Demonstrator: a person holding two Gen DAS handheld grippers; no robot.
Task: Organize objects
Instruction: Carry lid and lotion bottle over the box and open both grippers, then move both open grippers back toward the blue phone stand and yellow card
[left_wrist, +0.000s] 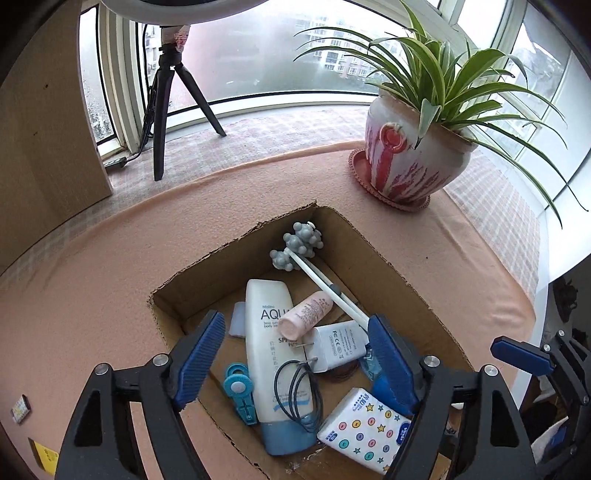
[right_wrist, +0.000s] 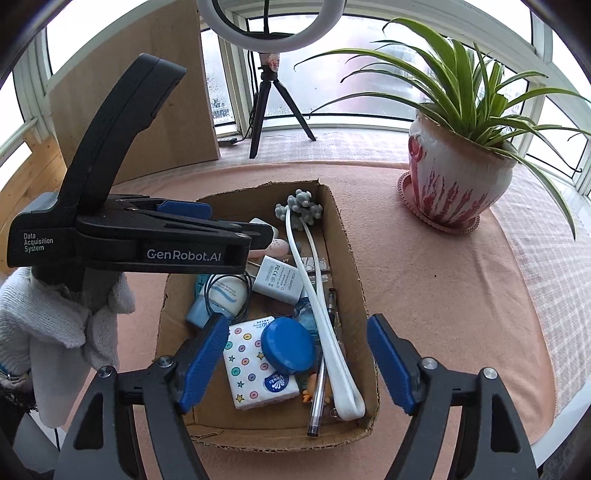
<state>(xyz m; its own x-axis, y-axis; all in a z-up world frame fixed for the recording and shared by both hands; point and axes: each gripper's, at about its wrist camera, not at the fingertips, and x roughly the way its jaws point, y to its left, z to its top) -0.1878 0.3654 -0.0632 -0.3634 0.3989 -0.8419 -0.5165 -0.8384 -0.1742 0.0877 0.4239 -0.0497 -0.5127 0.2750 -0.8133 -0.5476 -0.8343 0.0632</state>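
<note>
Cardboard box (right_wrist: 347, 258) mid-frame already packed with lotion tube (left_wrist: 273, 354), tissue pack (right_wrist: 255, 365), charger (right_wrist: 280, 280); left gripper (left_wrist: 295, 365) and right gripper (right_wrist: 297, 363) spread wide, empty, above it, likely just released.

Home, prob. a glazed balcony/sunroom: curved bay windows (left_wrist: 258, 55) w/ apartment blocks outside, potted spider plant (right_wrist: 461, 162) far right, pink tablecloth (right_wrist: 424, 258), ring light on tripod (right_wrist: 273, 85) far left.
</note>
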